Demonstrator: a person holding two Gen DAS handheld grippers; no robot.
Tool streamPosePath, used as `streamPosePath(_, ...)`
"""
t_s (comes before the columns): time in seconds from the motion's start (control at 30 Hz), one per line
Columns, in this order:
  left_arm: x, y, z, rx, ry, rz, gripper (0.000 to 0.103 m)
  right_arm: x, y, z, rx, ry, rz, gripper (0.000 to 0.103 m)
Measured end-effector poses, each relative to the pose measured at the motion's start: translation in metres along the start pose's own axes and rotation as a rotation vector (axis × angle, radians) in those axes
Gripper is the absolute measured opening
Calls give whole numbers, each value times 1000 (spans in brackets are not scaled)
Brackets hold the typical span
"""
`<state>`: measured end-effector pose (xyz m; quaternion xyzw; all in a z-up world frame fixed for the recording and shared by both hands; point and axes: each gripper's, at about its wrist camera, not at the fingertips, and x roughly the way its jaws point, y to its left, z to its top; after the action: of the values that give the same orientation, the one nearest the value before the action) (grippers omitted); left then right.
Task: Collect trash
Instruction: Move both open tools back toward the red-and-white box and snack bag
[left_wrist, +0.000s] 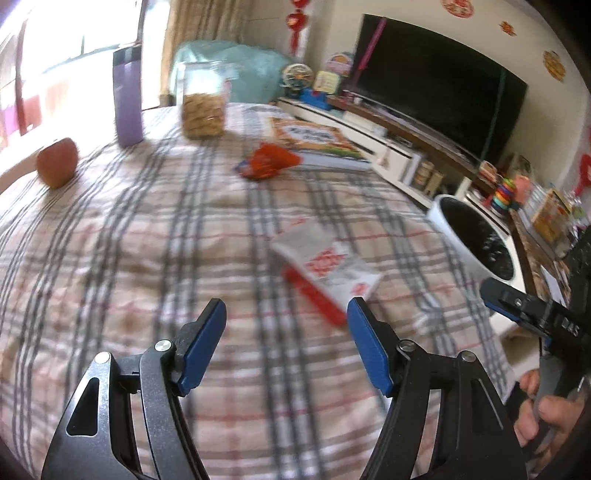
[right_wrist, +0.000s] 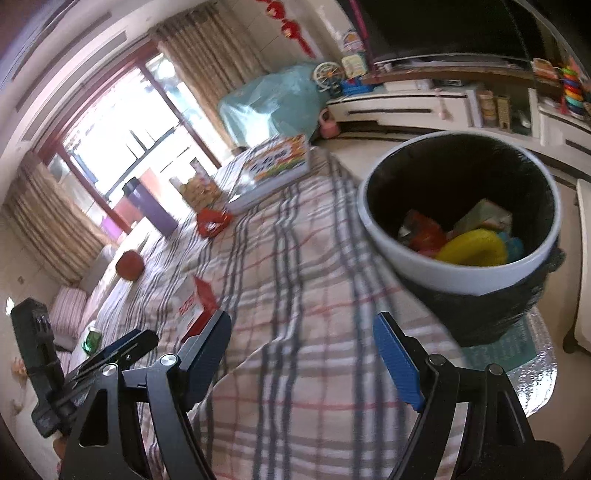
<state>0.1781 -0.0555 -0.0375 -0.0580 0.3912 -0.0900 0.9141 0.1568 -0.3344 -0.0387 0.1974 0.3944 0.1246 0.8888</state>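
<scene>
A white and red box (left_wrist: 327, 271) lies flat on the plaid-covered surface (left_wrist: 147, 258), just ahead of the left hand-held gripper (left_wrist: 286, 341). Its long axis runs on a slant: one end points toward the far left of the surface, the other toward the near right, where the bin (left_wrist: 461, 251) stands. The red edge of the box faces the gripper. That gripper hangs released, blue pads apart, nothing between them.

Farther off lies a crumpled red wrapper (left_wrist: 267, 162), just in front of a picture book (left_wrist: 317, 140). An apple (left_wrist: 57, 162), a purple bottle (left_wrist: 127, 96) and a jar (left_wrist: 203, 99) stand along the far side.

The right hand-held gripper (right_wrist: 303, 356) is also released and empty, over the cloth near the bin (right_wrist: 443, 273). The bin has a white rim and a black liner and holds colourful rubbish, a yellow piece (right_wrist: 472, 247) uppermost.
</scene>
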Motion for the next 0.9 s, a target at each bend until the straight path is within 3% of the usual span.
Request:
streamPosePath(0.53, 9, 56, 1, -59, 32, 75, 69, 40, 71, -17, -210, 88, 100, 81)
streamPosePath(0.9, 32, 80, 21, -50, 80, 83, 70, 81, 99, -12, -329, 140, 98, 81)
